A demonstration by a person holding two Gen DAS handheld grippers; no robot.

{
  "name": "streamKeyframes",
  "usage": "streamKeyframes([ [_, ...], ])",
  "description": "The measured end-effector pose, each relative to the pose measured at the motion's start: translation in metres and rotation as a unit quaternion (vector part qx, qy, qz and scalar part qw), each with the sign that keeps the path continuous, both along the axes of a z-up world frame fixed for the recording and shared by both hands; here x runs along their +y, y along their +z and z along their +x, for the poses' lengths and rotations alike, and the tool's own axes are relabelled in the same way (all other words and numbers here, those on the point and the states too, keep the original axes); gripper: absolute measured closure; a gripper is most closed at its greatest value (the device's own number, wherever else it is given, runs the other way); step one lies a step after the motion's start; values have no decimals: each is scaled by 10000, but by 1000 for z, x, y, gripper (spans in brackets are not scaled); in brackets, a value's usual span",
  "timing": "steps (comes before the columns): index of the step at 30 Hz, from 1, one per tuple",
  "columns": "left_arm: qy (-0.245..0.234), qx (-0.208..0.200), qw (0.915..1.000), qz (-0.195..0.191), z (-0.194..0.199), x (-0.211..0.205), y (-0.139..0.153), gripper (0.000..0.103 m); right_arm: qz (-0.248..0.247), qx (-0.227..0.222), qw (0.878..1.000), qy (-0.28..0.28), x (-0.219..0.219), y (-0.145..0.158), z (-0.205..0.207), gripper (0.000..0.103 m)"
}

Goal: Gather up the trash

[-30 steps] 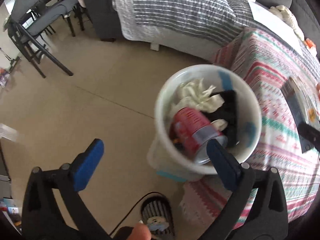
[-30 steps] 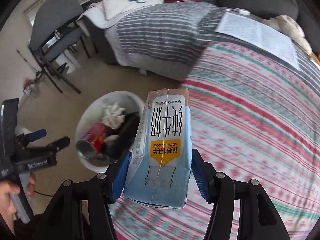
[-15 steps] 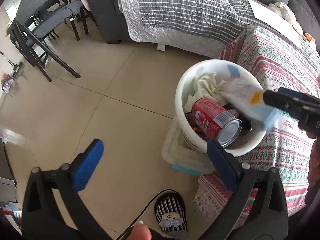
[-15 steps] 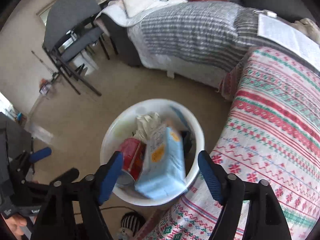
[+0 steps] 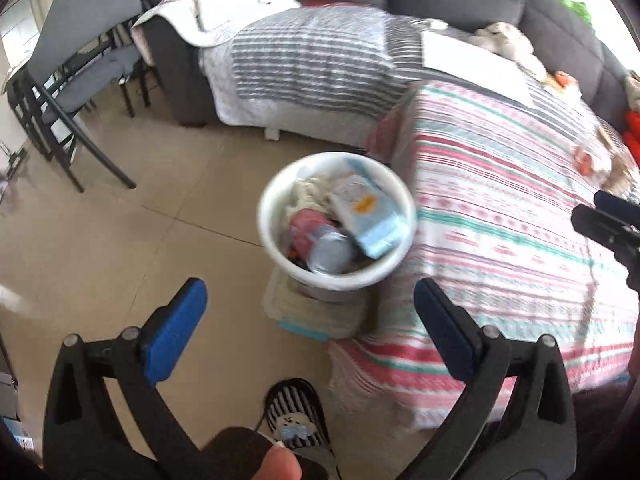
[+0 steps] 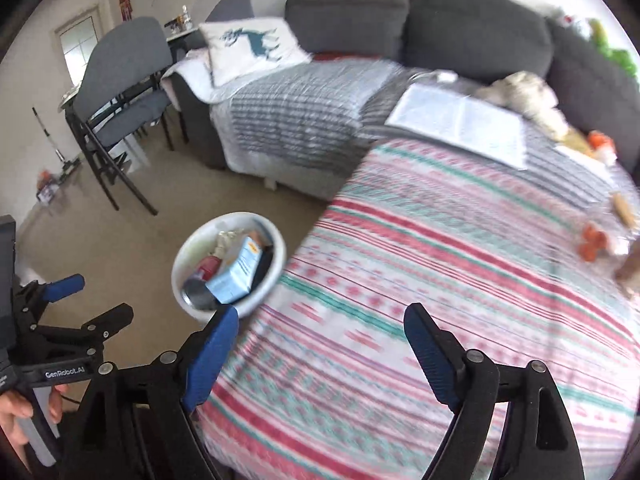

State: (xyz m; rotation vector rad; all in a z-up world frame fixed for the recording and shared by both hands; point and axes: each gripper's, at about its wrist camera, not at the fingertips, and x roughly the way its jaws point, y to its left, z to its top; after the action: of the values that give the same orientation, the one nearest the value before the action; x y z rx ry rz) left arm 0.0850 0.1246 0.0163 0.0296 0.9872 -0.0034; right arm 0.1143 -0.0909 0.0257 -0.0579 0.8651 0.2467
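A white round trash bin (image 5: 280, 184) (image 6: 188, 252) stands on the floor beside the table with the striped patterned cloth (image 5: 500, 240) (image 6: 420, 280). Inside it lie a light blue milk carton (image 5: 368, 216) (image 6: 236, 276), a red can (image 5: 316, 236) (image 6: 202, 276) and crumpled white paper (image 5: 308, 192). My left gripper (image 5: 310, 298) hovers open above the floor near the bin, nothing between its fingers. My right gripper (image 6: 320, 328) hangs over the cloth's edge, its jaws opening and empty. Small orange scraps (image 6: 592, 240) lie at the cloth's far right.
A grey sofa (image 6: 440, 24) with a striped quilt (image 6: 296, 112), a deer pillow (image 6: 252, 44) and an open book (image 6: 460, 124) stands behind. Grey chairs (image 5: 76, 72) stand at left. A striped slipper (image 5: 294, 416) is below me. A plastic box (image 5: 312, 312) sits under the bin.
The right gripper let the milk carton go into the bin, opened wider and drew back and up over the cloth. The left gripper also pulled back and rose away from the bin.
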Motion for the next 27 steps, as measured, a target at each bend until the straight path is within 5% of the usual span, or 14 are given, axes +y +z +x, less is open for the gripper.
streamKeyframes([
  [15,-164,-803,9966,-23,-103,-62,12,0,-159,-595,9906,-1219,-81,-19,-141,9],
  [27,-128,-771,9969,-82,-112,-83,-10,0,-250,-566,9855,-1578,-98,-37,-144,9],
])
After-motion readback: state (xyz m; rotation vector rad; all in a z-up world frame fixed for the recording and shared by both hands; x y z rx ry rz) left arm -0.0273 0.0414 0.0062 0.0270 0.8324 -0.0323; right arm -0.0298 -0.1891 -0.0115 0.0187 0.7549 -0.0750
